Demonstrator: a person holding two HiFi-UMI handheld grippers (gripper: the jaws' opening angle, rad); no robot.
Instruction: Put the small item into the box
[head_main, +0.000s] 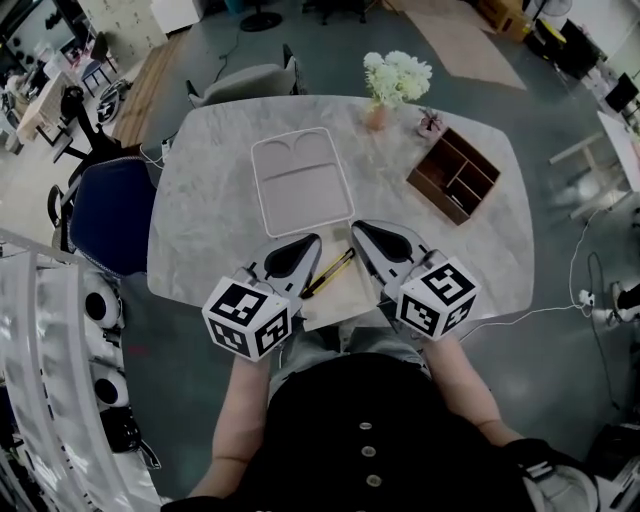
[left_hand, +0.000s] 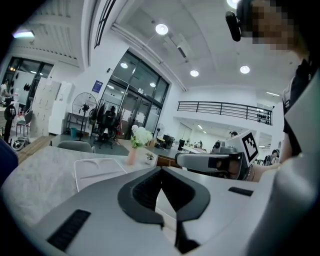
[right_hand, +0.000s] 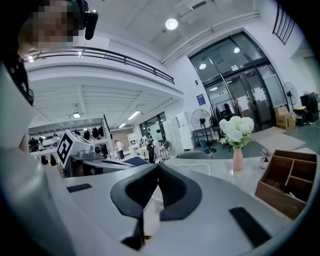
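Observation:
A yellow-and-black small item (head_main: 330, 272) lies on a beige sheet (head_main: 345, 295) at the table's near edge, between my two grippers. The wooden compartment box (head_main: 454, 176) stands at the back right of the table and also shows in the right gripper view as the same box (right_hand: 290, 181). My left gripper (head_main: 312, 240) is just left of the item, its jaws shut with nothing between them (left_hand: 161, 169). My right gripper (head_main: 358, 227) is just right of the item, its tips together and empty (right_hand: 158, 165). Neither touches the item.
A white divided tray (head_main: 300, 182) lies in the table's middle, beyond both grippers. A vase of white flowers (head_main: 393, 82) and a small potted plant (head_main: 430, 122) stand at the far edge. Chairs (head_main: 110, 210) stand to the left and behind.

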